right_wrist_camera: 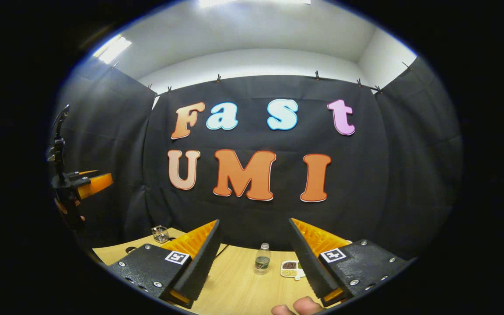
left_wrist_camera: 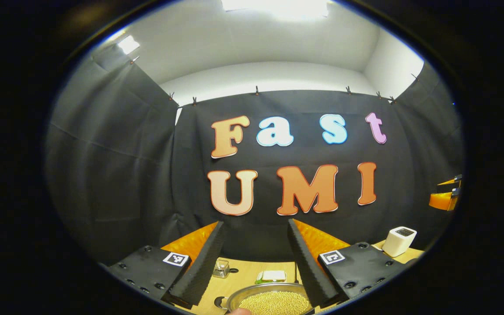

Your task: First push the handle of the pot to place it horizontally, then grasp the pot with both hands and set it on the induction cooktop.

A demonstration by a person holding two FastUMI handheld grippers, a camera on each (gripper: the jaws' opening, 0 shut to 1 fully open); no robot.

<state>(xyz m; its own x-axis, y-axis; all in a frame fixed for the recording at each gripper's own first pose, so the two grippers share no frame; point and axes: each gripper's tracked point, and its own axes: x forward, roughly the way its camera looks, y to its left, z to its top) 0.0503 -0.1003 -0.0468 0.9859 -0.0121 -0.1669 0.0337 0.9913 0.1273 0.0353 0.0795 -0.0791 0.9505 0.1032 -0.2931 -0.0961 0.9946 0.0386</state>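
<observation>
A metal pot [left_wrist_camera: 274, 289] holding yellowish beans sits on the wooden table low in the left gripper view. It lies just below and between the open fingers of my left gripper [left_wrist_camera: 255, 227], which hangs above it holding nothing. My right gripper [right_wrist_camera: 254, 223] is also open and holds nothing above the table [right_wrist_camera: 234, 288]. Each gripper shows in the other's view: the right gripper [left_wrist_camera: 446, 194] at the far right edge, the left gripper [right_wrist_camera: 83, 183] at the far left, held by a hand.
Behind the pot stand a small glass cup [left_wrist_camera: 221, 267], a white and green item [left_wrist_camera: 271, 275] and a white box [left_wrist_camera: 400, 240]. A small bottle [right_wrist_camera: 261, 258], a divided dish of beans [right_wrist_camera: 290, 268] and a glass cup [right_wrist_camera: 160, 234] stand on the table. Fingertips [right_wrist_camera: 298, 306] show at the bottom.
</observation>
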